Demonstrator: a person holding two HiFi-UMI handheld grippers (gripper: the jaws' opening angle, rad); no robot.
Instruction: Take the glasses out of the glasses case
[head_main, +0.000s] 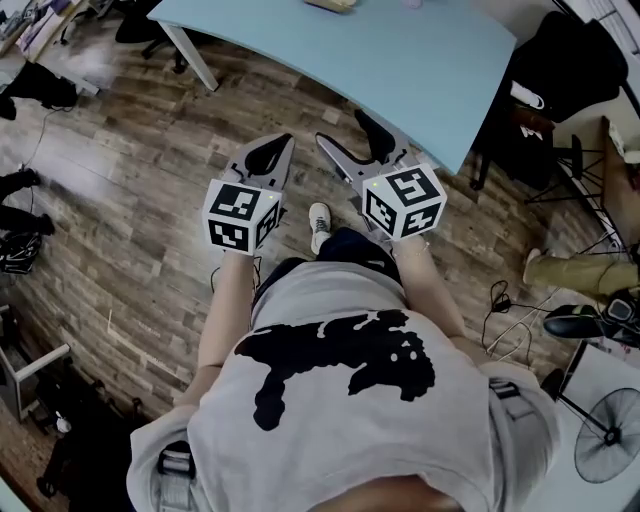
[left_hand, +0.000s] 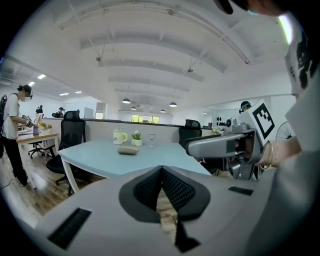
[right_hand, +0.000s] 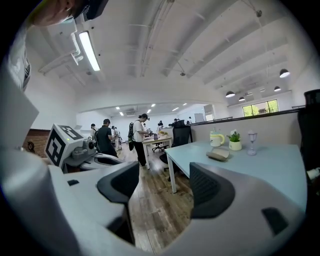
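The glasses case (left_hand: 128, 149) lies untouched on the pale blue tabletop (head_main: 400, 60).
At centre left of the head view the left claw (head_main: 272, 152) is closed, pads together with nothing between them. Just right of it the right claw (head_main: 345, 130) stands wide apart and empty, both above the wooden floor (head_main: 130, 180). In the left gripper view a mug (left_hand: 119, 136), a small plant (left_hand: 136, 140) and a glass (left_hand: 152, 140) stand just behind the glasses case.

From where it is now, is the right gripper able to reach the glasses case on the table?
Probably not yet. The right gripper is open and empty over the floor, short of the table; the glasses case lies farther in. Nothing blocks the way, so stepping forward should do.
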